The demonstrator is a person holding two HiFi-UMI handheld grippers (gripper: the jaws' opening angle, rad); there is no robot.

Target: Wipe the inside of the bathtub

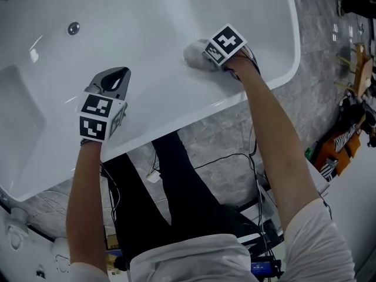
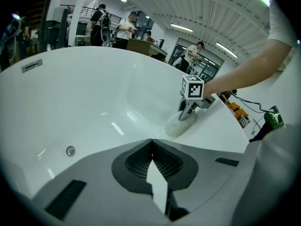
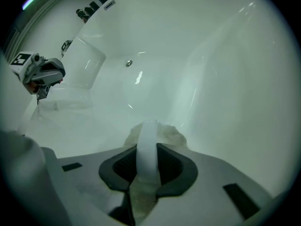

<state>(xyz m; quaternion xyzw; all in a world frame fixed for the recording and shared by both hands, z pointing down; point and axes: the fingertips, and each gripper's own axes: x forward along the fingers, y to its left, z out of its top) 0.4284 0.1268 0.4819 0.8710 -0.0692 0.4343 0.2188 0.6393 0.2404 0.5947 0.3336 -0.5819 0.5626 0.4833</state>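
My right tongs [image 3: 148, 147] are clamped on the cloth [image 1: 192, 55], pressing it flat against the bathtub [image 1: 147, 16] inner wall just under the near rim for scrubbing contact. My left tongs [image 1: 115, 79] are closed on nothing, hovering clear of the wiping path.

floor [image 1: 317, 93]: grey stone tiles | ceiling strip lights [image 2: 181, 28] | cables [image 1: 229, 157]

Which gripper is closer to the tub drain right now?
Left. The left gripper hangs just short of the drain; the right gripper, clamping the cloth, is well off to its right.
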